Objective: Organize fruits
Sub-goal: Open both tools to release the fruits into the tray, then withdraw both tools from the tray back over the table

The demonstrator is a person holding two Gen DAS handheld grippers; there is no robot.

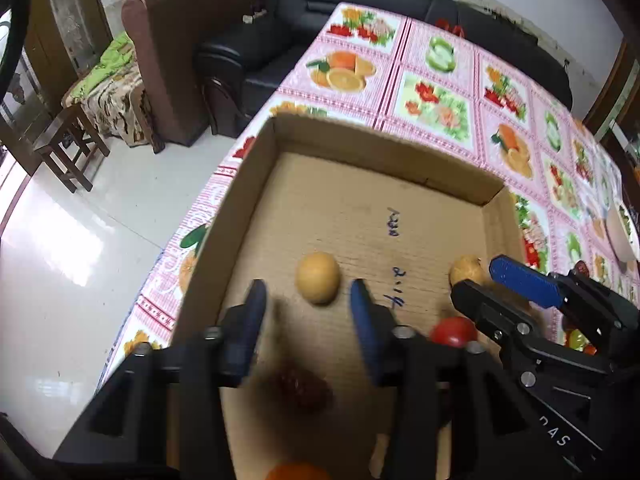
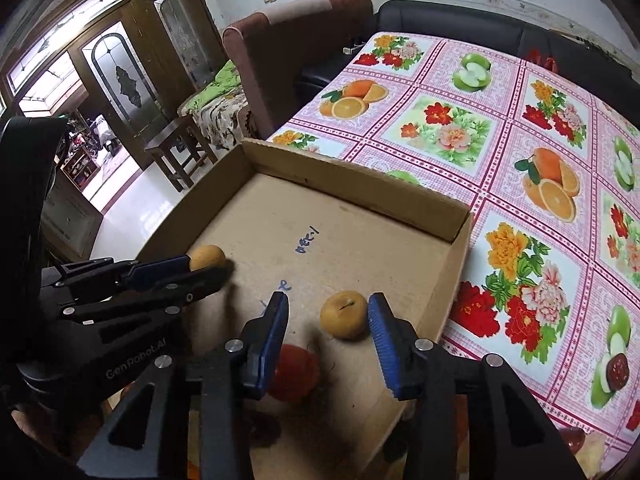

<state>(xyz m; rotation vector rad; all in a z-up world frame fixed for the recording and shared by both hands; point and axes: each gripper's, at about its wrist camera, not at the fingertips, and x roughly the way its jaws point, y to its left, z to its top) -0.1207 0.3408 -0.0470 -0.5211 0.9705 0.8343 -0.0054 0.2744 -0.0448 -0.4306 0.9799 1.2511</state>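
Both grippers hover spread wide and empty over the shallow brown cardboard tray [image 2: 456, 216]: left gripper [image 1: 308, 292] frames one round yellow-tan fruit [image 1: 318, 282], right gripper [image 2: 328, 312] frames another [image 2: 344, 319], presumably positioning each for pickup.

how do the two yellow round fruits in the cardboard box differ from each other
The yellow round fruit in front of the left gripper shows smooth skin with no stem mark; the yellow round fruit in front of the right gripper shows a dark stem dimple. The first lies nearer the left wall of the shallow cardboard box, the second nearer its right wall, beside a red round fruit. Both rest on the box floor, each ahead of an open gripper, ungrasped.
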